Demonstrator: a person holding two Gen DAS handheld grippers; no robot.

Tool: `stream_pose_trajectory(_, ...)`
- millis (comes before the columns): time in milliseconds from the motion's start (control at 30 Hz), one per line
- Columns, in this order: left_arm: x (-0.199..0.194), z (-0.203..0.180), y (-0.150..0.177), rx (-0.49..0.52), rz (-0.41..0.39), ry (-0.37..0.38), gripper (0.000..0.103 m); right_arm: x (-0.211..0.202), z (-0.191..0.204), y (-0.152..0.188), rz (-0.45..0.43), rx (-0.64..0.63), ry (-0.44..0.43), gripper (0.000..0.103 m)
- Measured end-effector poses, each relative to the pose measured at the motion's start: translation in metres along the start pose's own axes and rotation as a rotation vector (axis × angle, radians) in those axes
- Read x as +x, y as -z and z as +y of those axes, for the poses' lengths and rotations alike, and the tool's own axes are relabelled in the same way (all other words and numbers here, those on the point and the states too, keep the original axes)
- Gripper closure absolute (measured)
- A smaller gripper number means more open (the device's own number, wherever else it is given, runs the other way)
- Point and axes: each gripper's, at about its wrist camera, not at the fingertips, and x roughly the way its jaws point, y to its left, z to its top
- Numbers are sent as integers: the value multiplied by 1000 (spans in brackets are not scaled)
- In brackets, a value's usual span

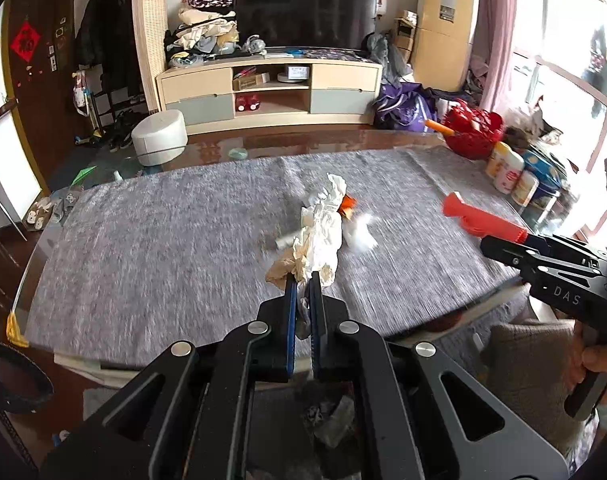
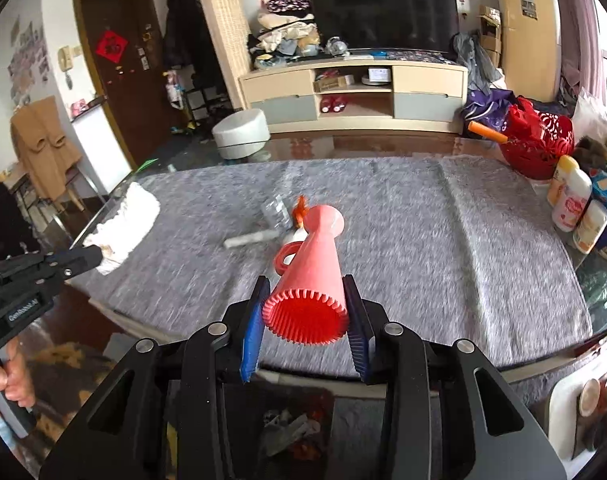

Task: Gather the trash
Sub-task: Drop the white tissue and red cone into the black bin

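Crumpled tissue wad (image 1: 319, 236) was pinched in the left gripper (image 1: 302, 280) fingers, red plastic cone (image 2: 311, 276) clamped in the right gripper (image 2: 305, 284), both lifted off the bench (image 2: 463, 240) for binning; scraps (image 2: 255, 237) were left on it.

Grey mat (image 2: 423, 240) mostly bare on left half and near edge: open passage there. Mid-mat clutter blocks straight run: white roll (image 2: 250, 239), clear wrapper (image 2: 276, 212), orange scrap (image 2: 300, 209). Far right corner crowded: red basket (image 2: 537, 148), bottles (image 2: 571, 200) packed just beside it. Left gripper (image 1: 302, 280) with crumpled tissue (image 1: 319, 236) and right gripper (image 2: 305, 300) with pink cone (image 2: 311, 264) fill near centre.
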Motion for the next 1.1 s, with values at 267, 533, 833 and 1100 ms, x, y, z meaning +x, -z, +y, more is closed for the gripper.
stream_pose_trajectory(267, -5, -21, 62, 7, 64, 58, 98, -6, 20, 57, 75, -39, -44, 65)
stream_pose_trajectory(533, 28, -27, 129, -30, 223, 107, 98, 14, 22, 105, 172, -3, -70, 65)
stream_pose_trajectory(833, 72, -37, 176, -50, 362, 129, 98, 59, 10, 157, 320, 80, -74, 66)
stream_pose_trajectory(1100, 98, -40, 193, -38, 440, 132, 98, 88, 6, 171, 384, 98, -57, 66)
